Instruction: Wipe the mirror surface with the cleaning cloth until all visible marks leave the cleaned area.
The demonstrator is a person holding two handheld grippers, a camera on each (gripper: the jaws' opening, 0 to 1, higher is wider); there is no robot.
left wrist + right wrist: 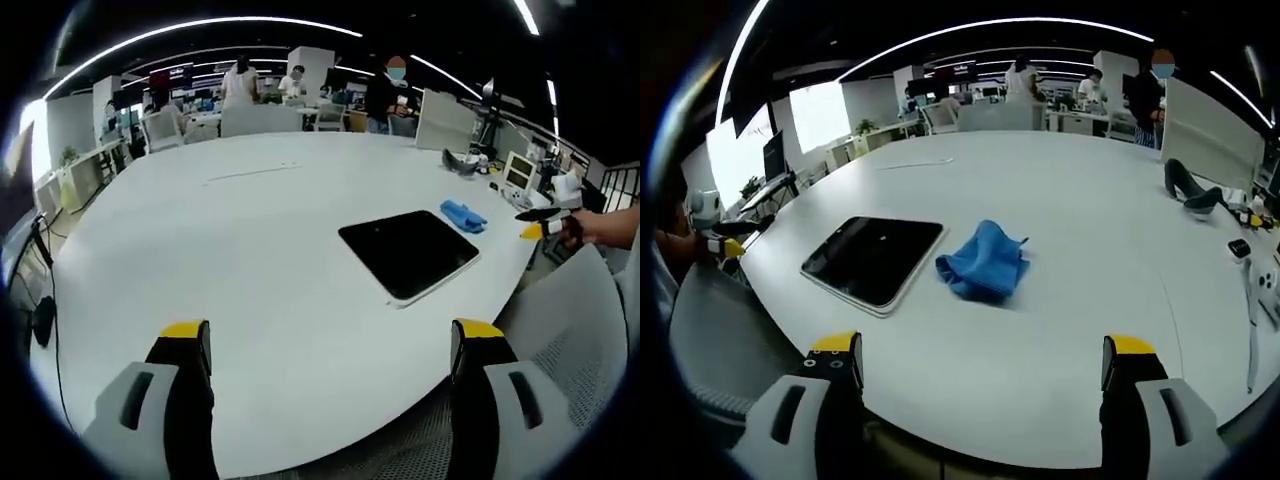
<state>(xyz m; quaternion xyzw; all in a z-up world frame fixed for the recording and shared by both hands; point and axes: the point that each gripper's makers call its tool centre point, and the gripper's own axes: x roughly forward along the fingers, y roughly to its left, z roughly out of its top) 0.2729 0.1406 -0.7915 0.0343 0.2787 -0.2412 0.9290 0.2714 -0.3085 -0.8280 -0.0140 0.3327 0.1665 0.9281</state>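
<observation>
A dark mirror (410,252) in a white frame lies flat on the big white table (250,260). Just beyond its far corner sits a crumpled blue cloth (462,215). My left gripper (332,335) hangs open over the table's near edge, well short of the mirror, nothing between its jaws. In the right gripper view the mirror (875,260) lies left of the cloth (985,262), the two nearly touching. My right gripper (982,347) is open and empty at the table edge, short of the cloth. The other gripper's yellow-tipped jaws appear at the side of each view.
A dark curved object (1188,188) and small devices (1240,247) lie at the table's far right end. A grey mesh chair (575,330) stands by the edge. Several people (240,82) stand among desks beyond the table. The white table (1090,300) has much bare surface.
</observation>
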